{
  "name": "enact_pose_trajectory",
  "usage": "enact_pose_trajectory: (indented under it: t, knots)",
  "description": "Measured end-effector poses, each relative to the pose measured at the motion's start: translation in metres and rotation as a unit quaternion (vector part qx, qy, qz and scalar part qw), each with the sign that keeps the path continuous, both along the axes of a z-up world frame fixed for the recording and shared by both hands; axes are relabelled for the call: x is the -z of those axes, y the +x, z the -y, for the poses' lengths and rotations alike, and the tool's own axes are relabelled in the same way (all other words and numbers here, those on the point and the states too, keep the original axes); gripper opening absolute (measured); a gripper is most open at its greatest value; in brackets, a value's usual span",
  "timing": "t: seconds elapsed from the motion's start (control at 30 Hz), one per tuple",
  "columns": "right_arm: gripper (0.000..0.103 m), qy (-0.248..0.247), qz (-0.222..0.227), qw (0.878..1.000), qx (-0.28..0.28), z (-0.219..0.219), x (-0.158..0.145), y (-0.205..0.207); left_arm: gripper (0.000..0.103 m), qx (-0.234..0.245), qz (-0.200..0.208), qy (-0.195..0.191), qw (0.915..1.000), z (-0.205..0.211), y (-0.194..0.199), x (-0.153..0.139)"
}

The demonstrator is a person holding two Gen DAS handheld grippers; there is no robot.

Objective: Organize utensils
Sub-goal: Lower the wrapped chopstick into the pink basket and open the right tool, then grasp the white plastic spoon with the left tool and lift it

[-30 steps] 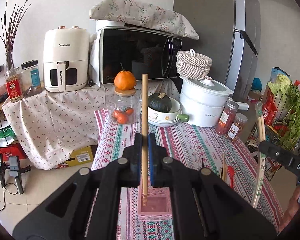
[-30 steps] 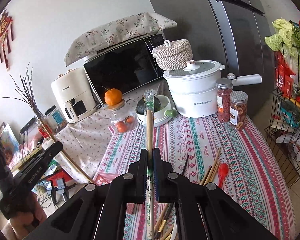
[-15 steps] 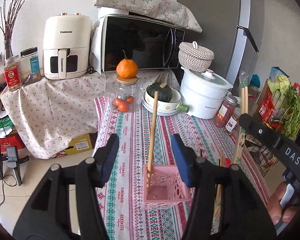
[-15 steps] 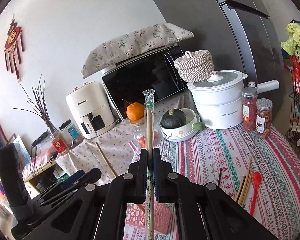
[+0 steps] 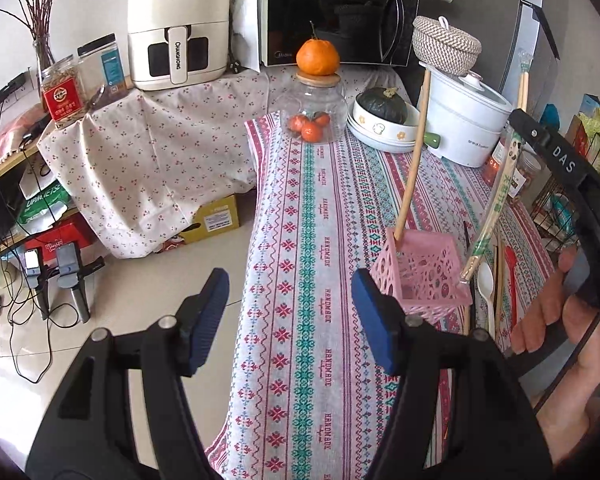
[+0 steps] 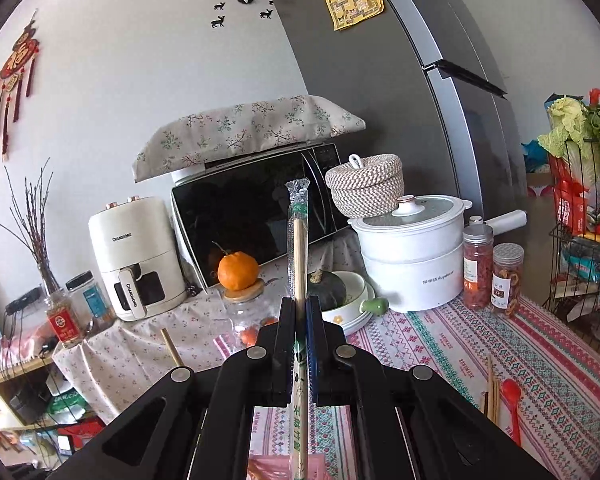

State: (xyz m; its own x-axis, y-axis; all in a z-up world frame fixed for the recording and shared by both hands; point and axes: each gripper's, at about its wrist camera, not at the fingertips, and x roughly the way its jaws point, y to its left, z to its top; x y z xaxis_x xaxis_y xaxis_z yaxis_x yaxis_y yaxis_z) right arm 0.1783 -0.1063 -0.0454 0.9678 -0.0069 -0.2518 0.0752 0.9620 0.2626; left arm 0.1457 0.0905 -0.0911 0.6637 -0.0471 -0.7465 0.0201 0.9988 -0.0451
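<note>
A pink perforated basket [image 5: 422,276] stands on the striped tablecloth. A bare wooden chopstick [image 5: 414,156] leans in its far left corner; its tip shows in the right wrist view [image 6: 170,346]. My left gripper [image 5: 288,316] is open and empty, to the near left of the basket. My right gripper [image 6: 300,312] is shut on a pair of plastic-wrapped chopsticks [image 6: 299,248]. In the left wrist view the wrapped chopsticks [image 5: 496,200] hang tilted with their lower tip at the basket's right rim.
Loose chopsticks [image 5: 499,276], a white spoon [image 5: 486,280] and a red spoon [image 6: 512,400] lie right of the basket. Behind stand a glass jar with an orange [image 5: 317,92], a squash bowl [image 5: 384,118], a white pot [image 5: 466,120] and spice jars [image 6: 492,276].
My left gripper opened, let go of the bare chopstick into the basket and drew back toward the near left. My right gripper carried the wrapped chopsticks over to the basket.
</note>
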Motion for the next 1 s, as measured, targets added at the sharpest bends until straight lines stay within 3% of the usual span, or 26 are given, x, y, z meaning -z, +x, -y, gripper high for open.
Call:
enact_pose_trajectory:
  t: [0.27, 0.43, 0.6, 0.9, 1.0]
  knots:
    - [0.006, -0.003, -0.037, 0.999, -0.007, -0.004, 0.025, 0.011, 0.066, 0.002, 0.003, -0.001, 1.0000, -0.001, 0.001, -0.003]
    - [0.010, -0.005, -0.062, 0.997, -0.044, -0.011, 0.031, 0.006, 0.071, 0.008, 0.008, 0.004, 0.9999, 0.003, -0.001, -0.005]
    - [0.042, -0.022, -0.064, 0.994, -0.082, -0.010, 0.020, -0.008, 0.076, 0.014, 0.008, -0.001, 0.9999, 0.008, -0.005, -0.008]
    - [0.079, -0.024, -0.094, 0.990, -0.105, 0.039, -0.009, -0.037, 0.083, 0.043, 0.001, -0.006, 0.9991, 0.028, -0.015, -0.010]
    - [0.084, -0.019, -0.120, 0.986, -0.110, 0.063, -0.010, -0.043, 0.085, 0.057, -0.008, -0.008, 0.9983, 0.038, -0.018, -0.008]
